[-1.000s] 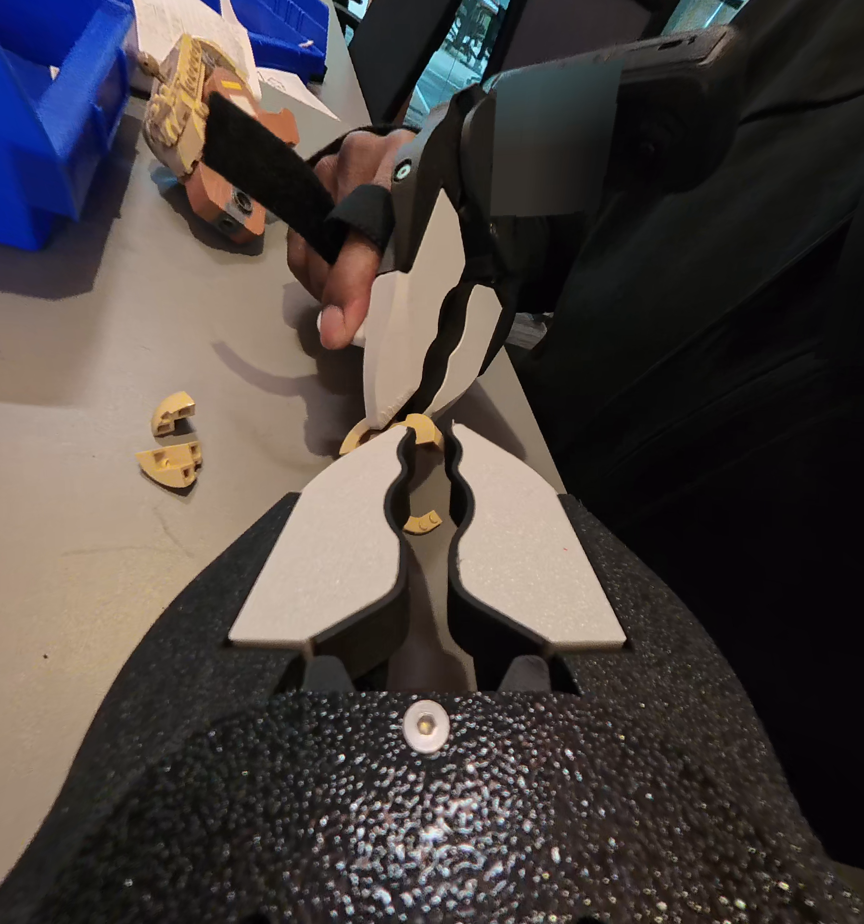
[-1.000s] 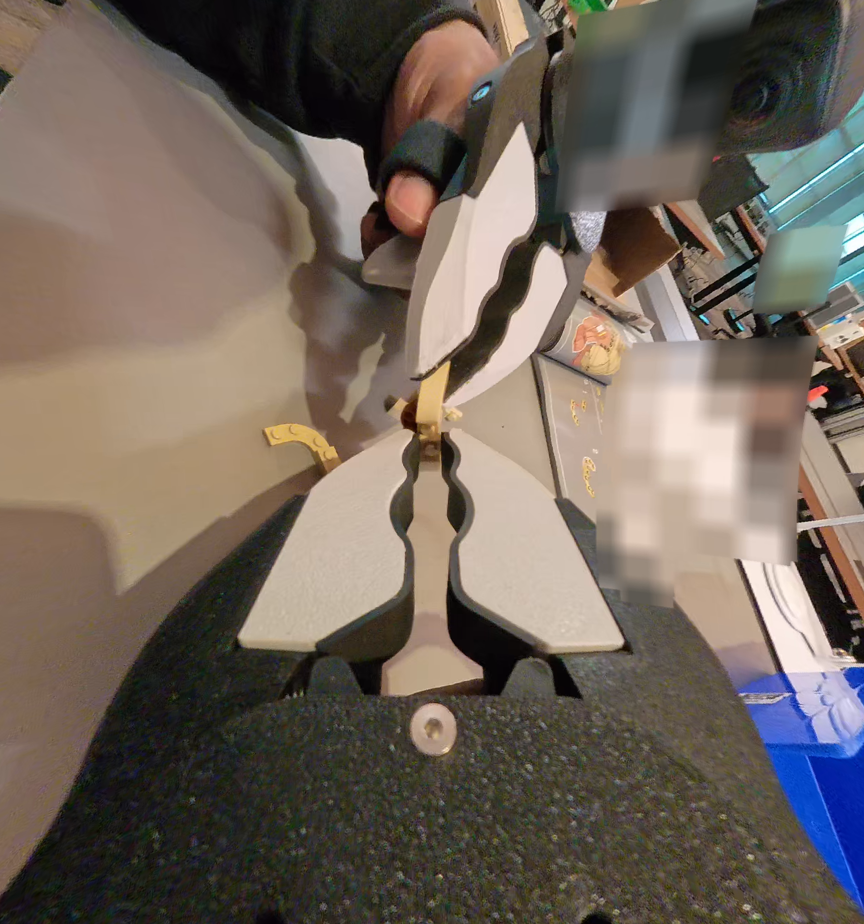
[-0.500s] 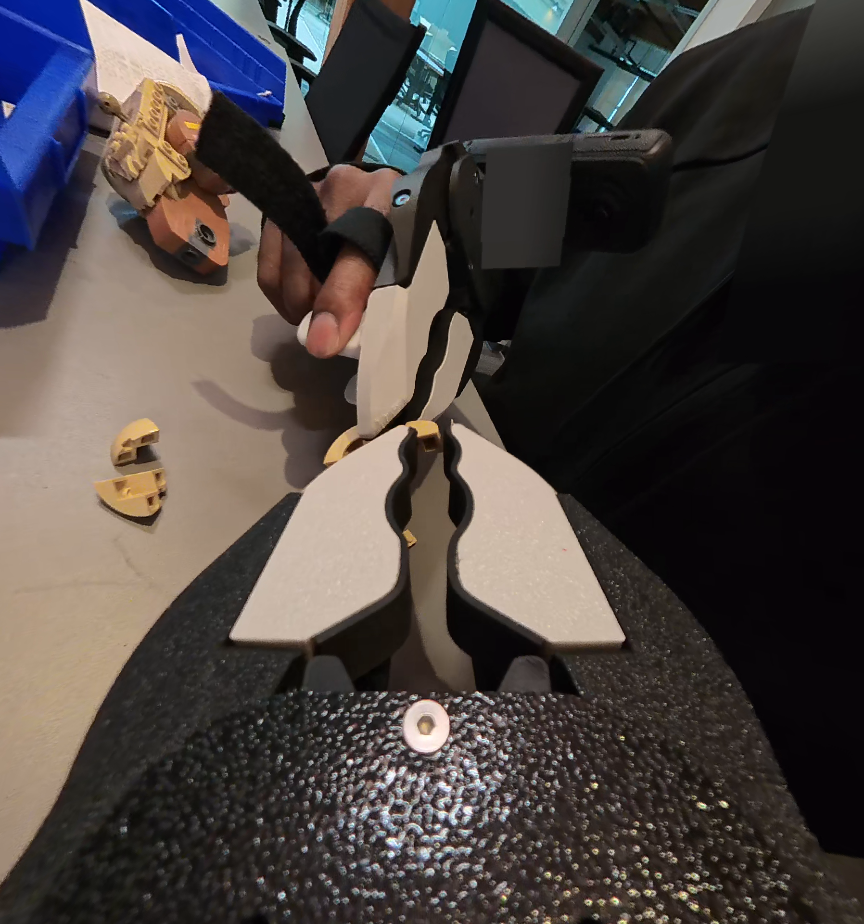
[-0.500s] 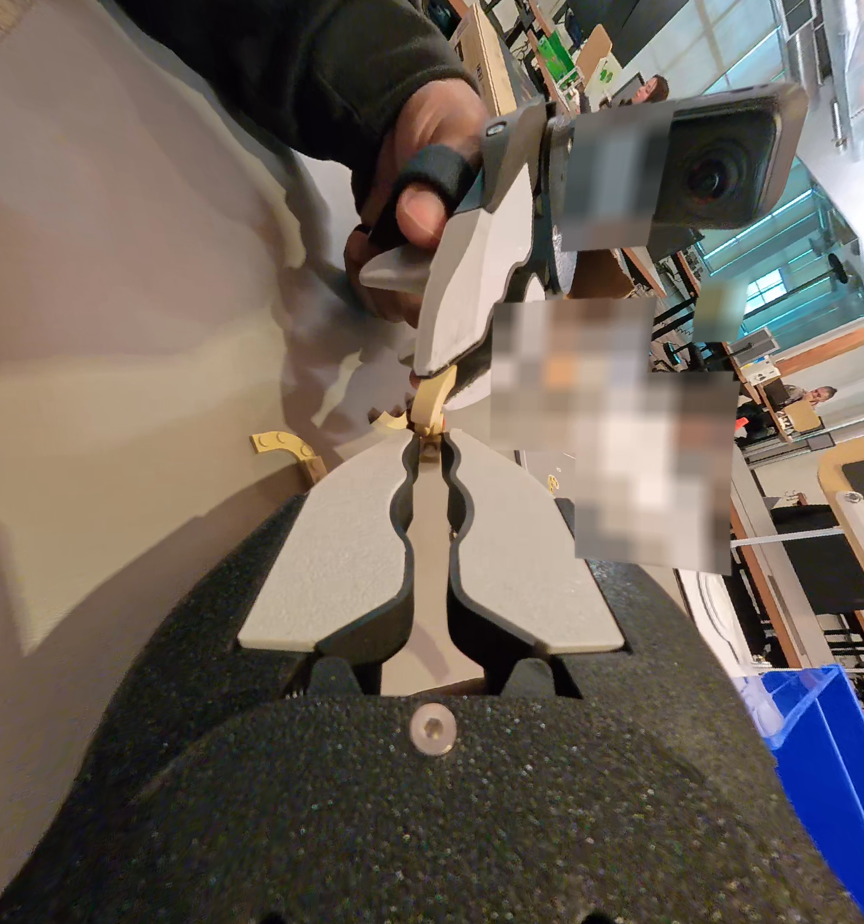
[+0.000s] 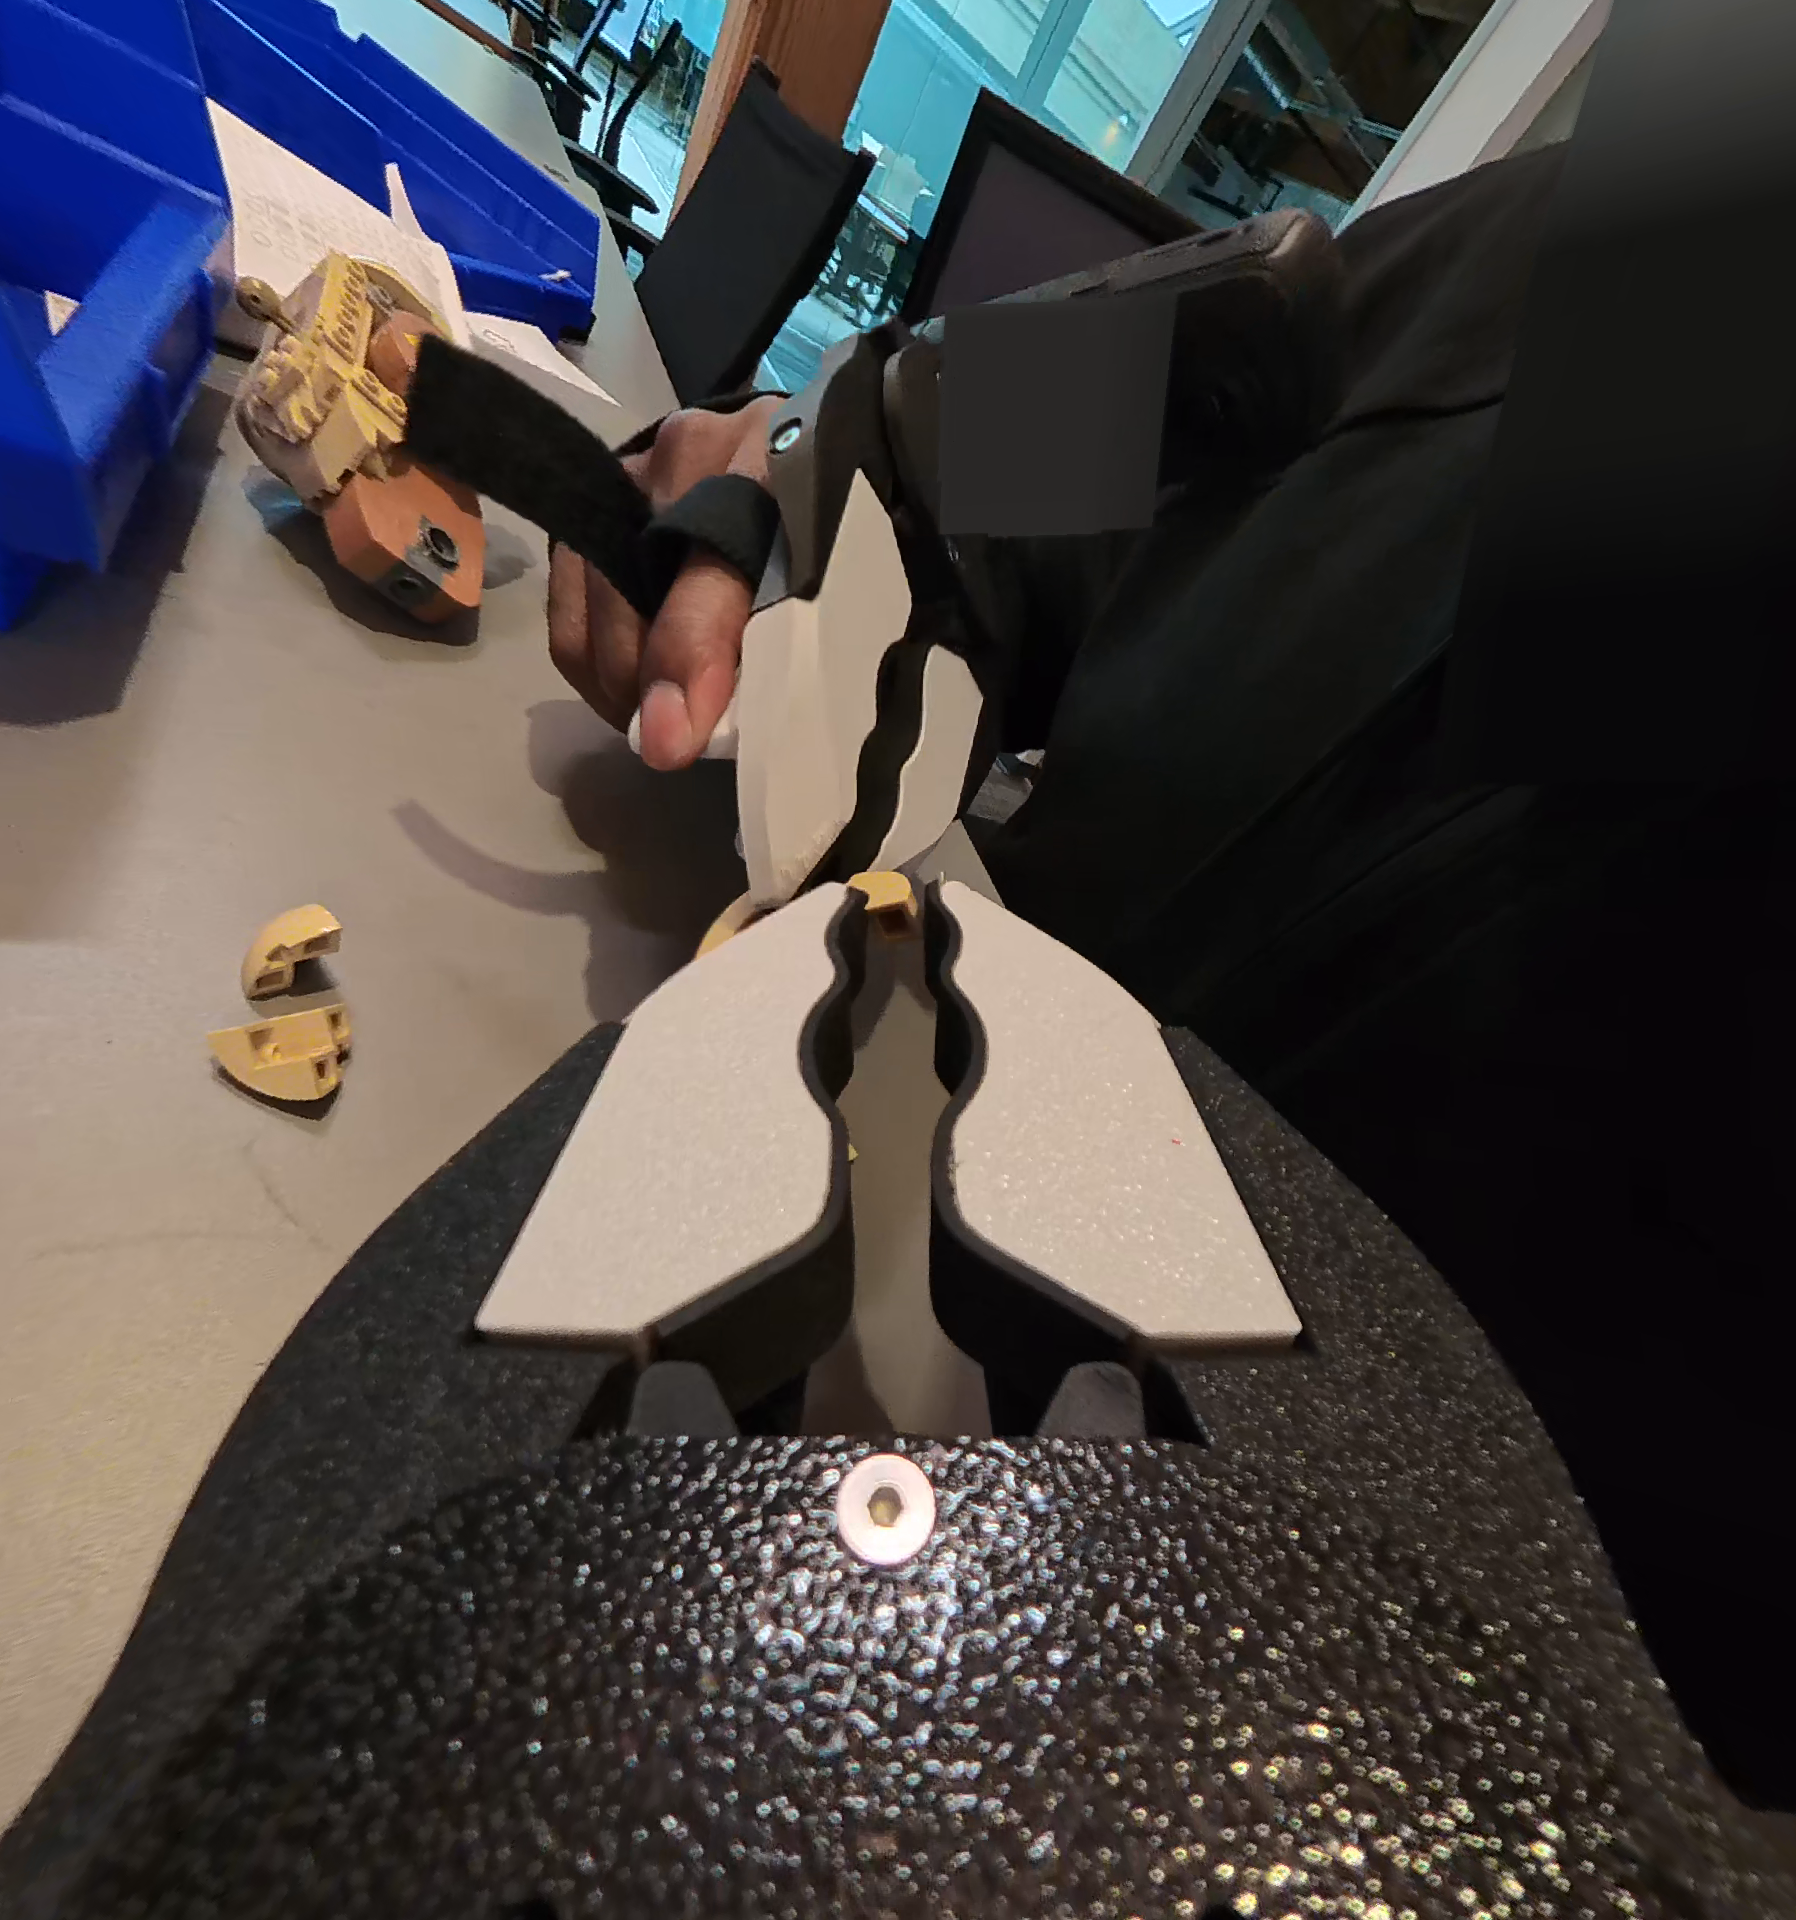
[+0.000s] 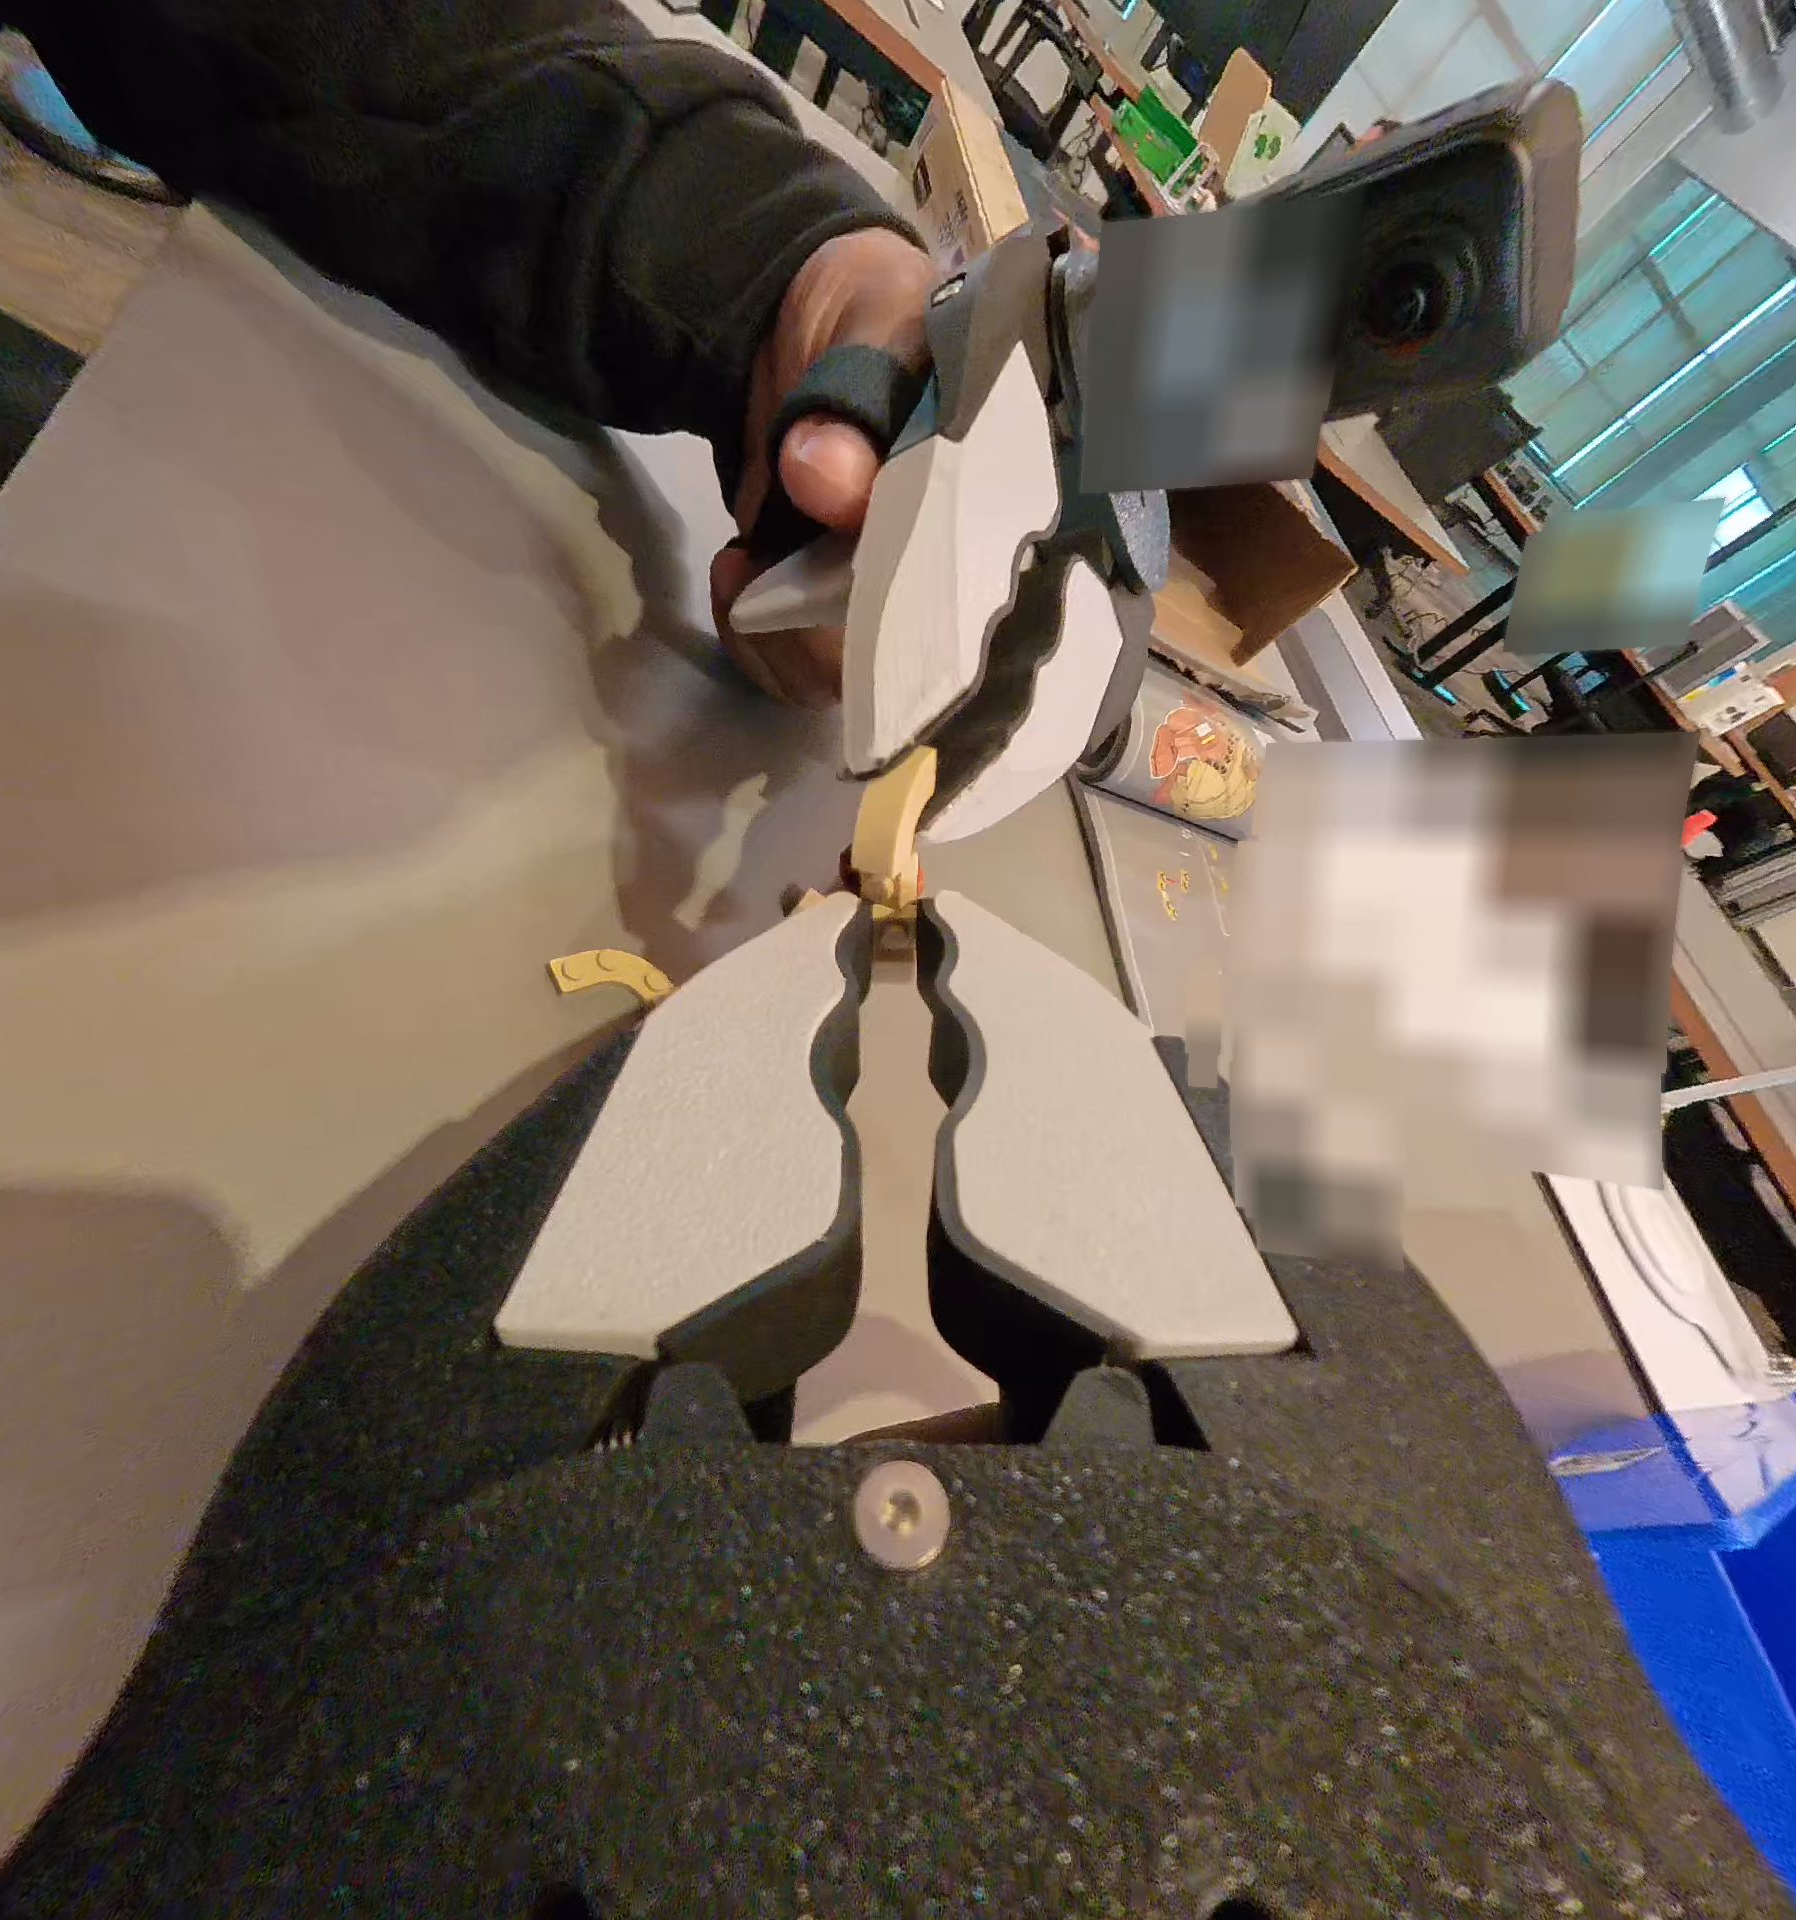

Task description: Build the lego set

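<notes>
grey table [image 5: 146,831] in an office-type room, chairs and windows at the back. count: two blue bins [image 5: 32,312], one half-built tan and brown brick model [image 5: 354,436], two loose tan quarter-round bricks [image 5: 286,997], one tan curved plate [image 6: 603,977] lying flat. both grippers meet tip to tip above the table. left gripper [image 5: 889,909] nearly closed, pinching a small tan curved brick [image 5: 886,896]. right gripper [image 6: 889,925] also nearly closed, nipping the bottom end of the same piece. each hand [image 6: 832,416] has a finger through a black strap.

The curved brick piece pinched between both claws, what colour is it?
Tan; the curved brick piece shows best in the right wrist view.
</notes>
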The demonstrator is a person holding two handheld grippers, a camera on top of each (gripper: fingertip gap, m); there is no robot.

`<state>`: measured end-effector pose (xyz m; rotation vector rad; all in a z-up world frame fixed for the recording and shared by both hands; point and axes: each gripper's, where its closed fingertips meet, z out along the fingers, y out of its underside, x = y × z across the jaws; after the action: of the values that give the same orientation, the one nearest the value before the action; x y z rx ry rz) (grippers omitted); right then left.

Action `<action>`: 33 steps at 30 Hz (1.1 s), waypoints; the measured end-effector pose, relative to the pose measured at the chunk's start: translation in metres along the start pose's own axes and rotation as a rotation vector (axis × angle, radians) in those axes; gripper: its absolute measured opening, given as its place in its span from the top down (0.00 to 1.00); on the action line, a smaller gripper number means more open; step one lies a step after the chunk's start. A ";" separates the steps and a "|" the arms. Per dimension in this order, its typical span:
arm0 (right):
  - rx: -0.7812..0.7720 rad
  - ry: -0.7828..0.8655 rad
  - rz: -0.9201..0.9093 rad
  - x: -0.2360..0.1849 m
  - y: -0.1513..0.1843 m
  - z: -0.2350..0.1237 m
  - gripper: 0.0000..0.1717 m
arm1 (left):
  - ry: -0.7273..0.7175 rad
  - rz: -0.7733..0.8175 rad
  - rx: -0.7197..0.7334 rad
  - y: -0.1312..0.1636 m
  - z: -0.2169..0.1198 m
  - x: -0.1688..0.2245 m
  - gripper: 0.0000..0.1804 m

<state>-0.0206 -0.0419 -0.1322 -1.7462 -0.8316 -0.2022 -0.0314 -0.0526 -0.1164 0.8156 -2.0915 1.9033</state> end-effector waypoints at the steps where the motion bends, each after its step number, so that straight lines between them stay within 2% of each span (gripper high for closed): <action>1: 0.004 -0.003 0.010 0.000 0.000 0.000 0.96 | -0.004 0.002 0.005 -0.001 -0.001 0.000 0.95; 14: 0.067 -0.033 0.154 0.007 -0.004 -0.003 0.96 | -0.045 0.026 0.042 -0.008 -0.005 -0.004 0.92; 19: 0.057 -0.031 0.155 0.007 -0.003 -0.002 0.96 | -0.064 0.016 0.052 -0.009 -0.006 -0.008 0.92; 23: 0.023 -0.027 0.152 0.009 0.003 -0.003 0.96 | -0.141 0.033 -0.016 -0.003 -0.012 -0.017 0.92; 28: 0.001 -0.023 0.131 0.010 0.007 -0.003 0.96 | -0.326 0.162 -0.158 0.004 -0.047 -0.027 0.89; 33: -0.009 -0.029 0.107 0.007 0.008 -0.002 0.96 | -0.386 0.252 -0.311 0.035 -0.076 -0.012 0.88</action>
<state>-0.0100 -0.0415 -0.1343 -1.8001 -0.7561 -0.1097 -0.0562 0.0244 -0.1408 0.9400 -2.7502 1.5546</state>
